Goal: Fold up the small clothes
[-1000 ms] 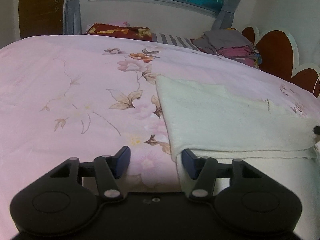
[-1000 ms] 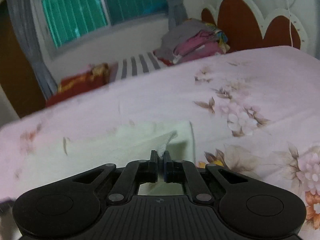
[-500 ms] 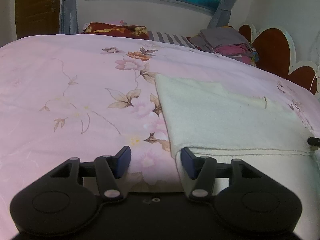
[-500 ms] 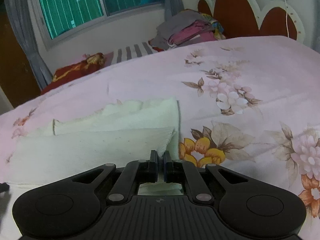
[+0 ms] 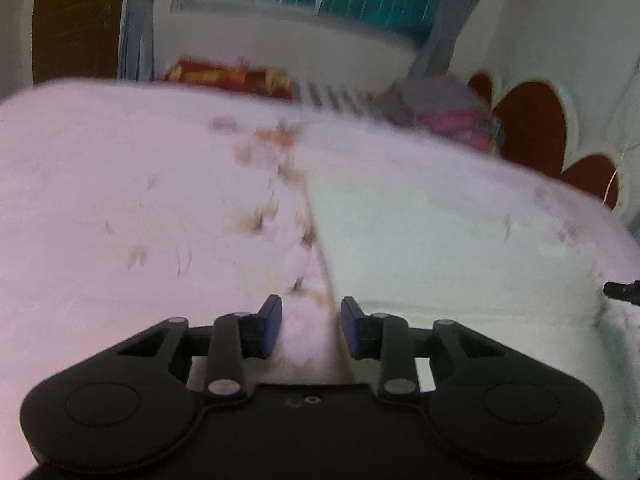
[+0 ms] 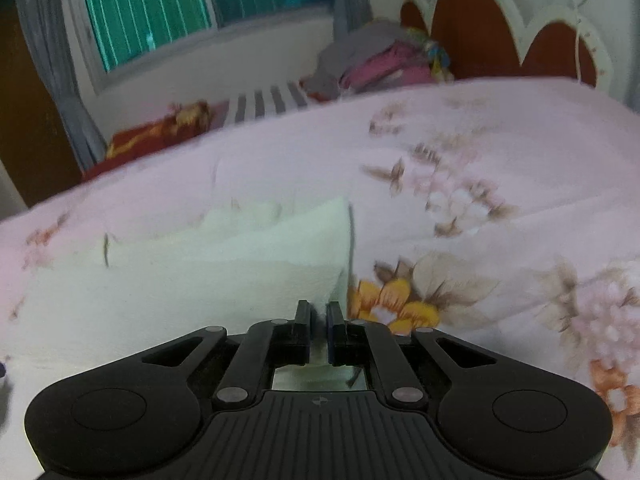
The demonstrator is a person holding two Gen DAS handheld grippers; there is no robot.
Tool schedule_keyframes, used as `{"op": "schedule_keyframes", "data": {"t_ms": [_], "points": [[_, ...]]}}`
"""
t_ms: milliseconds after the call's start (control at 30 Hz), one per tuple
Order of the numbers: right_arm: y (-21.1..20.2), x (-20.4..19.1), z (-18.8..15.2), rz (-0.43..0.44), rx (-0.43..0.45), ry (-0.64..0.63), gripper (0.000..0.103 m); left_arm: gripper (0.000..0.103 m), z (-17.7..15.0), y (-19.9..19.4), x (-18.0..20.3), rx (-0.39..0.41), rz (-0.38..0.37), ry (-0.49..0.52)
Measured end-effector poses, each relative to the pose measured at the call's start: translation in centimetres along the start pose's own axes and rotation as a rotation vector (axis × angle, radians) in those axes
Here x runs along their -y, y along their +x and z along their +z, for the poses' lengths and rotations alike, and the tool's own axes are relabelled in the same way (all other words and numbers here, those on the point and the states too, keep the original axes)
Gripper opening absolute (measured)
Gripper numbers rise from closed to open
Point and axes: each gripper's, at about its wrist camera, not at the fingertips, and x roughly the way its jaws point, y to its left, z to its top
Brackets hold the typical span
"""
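Observation:
A pale cream cloth point(image 5: 440, 248) lies folded on the pink floral bedspread point(image 5: 120, 200); the left wrist view is blurred. My left gripper point(image 5: 310, 322) is open and empty, straddling the cloth's near left corner. In the right wrist view the same cloth point(image 6: 180, 280) lies left of centre. My right gripper point(image 6: 319, 312) has its jaws slightly parted at the cloth's near right corner, and the cloth shows in the gap between them. The tip of the right gripper point(image 5: 620, 292) shows at the right edge of the left wrist view.
A pile of grey and pink clothes point(image 6: 380, 64) sits at the far side by the red and white headboard point(image 6: 500, 28). A red patterned pillow point(image 6: 160, 132) and striped cloth point(image 6: 264, 104) lie under the window point(image 6: 200, 4). Curtains hang beside it.
The right jaws, shut on the cloth's corner before, have parted a little. The left gripper has moved, blurring its view, and its jaws stand a little closer together.

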Motion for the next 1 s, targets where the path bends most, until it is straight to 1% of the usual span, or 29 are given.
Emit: {"op": "schedule_keyframes", "data": {"t_ms": [33,67,100,133,167,200,233,300,333,367,400,433,467,533,633,700,767,833,867,900,933,1000], "points": [[-0.6,0.0,0.1,-0.006,0.022,0.001,0.005,0.031,0.4,-0.1,0.5,0.014,-0.016,0.01],[-1.2,-0.1,0.2,0.005,0.038,0.0,0.005,0.036,0.7,0.2,1.2,0.019,-0.035,0.022],[-1.2,-0.3,0.3,0.013,0.039,-0.003,0.005,0.038,1.0,0.9,2.0,0.015,-0.05,0.035],[-0.9,-0.7,0.3,0.019,0.031,-0.01,0.005,0.039,1.2,1.7,2.6,0.004,-0.051,0.045],[-0.6,-1.1,0.2,0.024,0.02,-0.018,0.005,0.039,1.2,2.6,3.2,-0.013,-0.057,0.051],[-0.1,-1.5,0.1,0.028,0.005,-0.03,0.005,0.039,0.9,3.7,3.4,-0.045,-0.072,0.049],[0.3,-1.9,-0.2,0.029,-0.007,-0.042,0.005,0.039,0.6,4.7,3.5,-0.09,-0.066,0.044],[2.0,-2.3,-1.2,-0.002,-0.094,-0.078,0.004,0.039,0.1,4.7,3.7,-0.089,-0.068,0.078],[2.2,-2.3,-1.6,-0.003,-0.105,-0.096,0.004,0.039,0.2,4.6,3.6,-0.101,-0.072,0.086],[2.0,-2.3,-1.8,-0.001,-0.093,-0.115,0.004,0.041,0.6,4.5,3.6,-0.114,-0.077,0.089],[1.8,-2.3,-1.7,0.001,-0.092,-0.113,0.005,0.045,1.1,4.4,3.7,-0.114,-0.086,0.088],[1.5,-2.2,-1.5,0.005,-0.078,-0.103,0.005,0.058,1.7,4.6,3.9,-0.104,-0.1,0.091],[1.1,-2.2,-1.1,0.013,-0.047,-0.095,0.005,0.065,2.1,4.9,4.2,-0.09,-0.104,0.1],[1.3,-2.5,-0.3,0.021,-0.013,-0.089,0.005,0.065,3.5,6.2,5.3,-0.081,-0.118,0.126],[3.0,-4.2,1.2,0.044,-0.014,-0.097,0.005,0.065,5.1,9.1,8.1,-0.078,-0.186,0.127],[4.5,-5.8,2.0,0.078,-0.019,-0.103,0.005,0.065,5.3,10.9,10.2,-0.084,-0.226,0.131],[5.8,-7.7,2.1,0.141,-0.031,-0.1,0.005,0.064,5.0,12.3,12.1,-0.089,-0.251,0.155],[6.8,-9.2,1.9,0.182,-0.047,-0.12,0.005,0.065,4.6,13.5,12.9,-0.088,-0.229,0.186],[7.2,-9.9,1.6,0.201,-0.059,-0.143,0.005,0.064,4.6,13.8,12.6,-0.094,-0.207,0.197],[7.5,-10.0,1.3,0.2,-0.065,-0.158,0.005,0.064,4.7,13.9,11.8,-0.087,-0.188,0.202],[7.6,-9.6,1.2,0.188,-0.064,-0.16,0.005,0.064,5.0,13.8,10.3,-0.073,-0.162,0.199],[7.4,-6.9,1.3,0.119,-0.045,-0.107,0.004,0.063,5.7,13.8,7.0,-0.062,-0.082,0.176]]}}
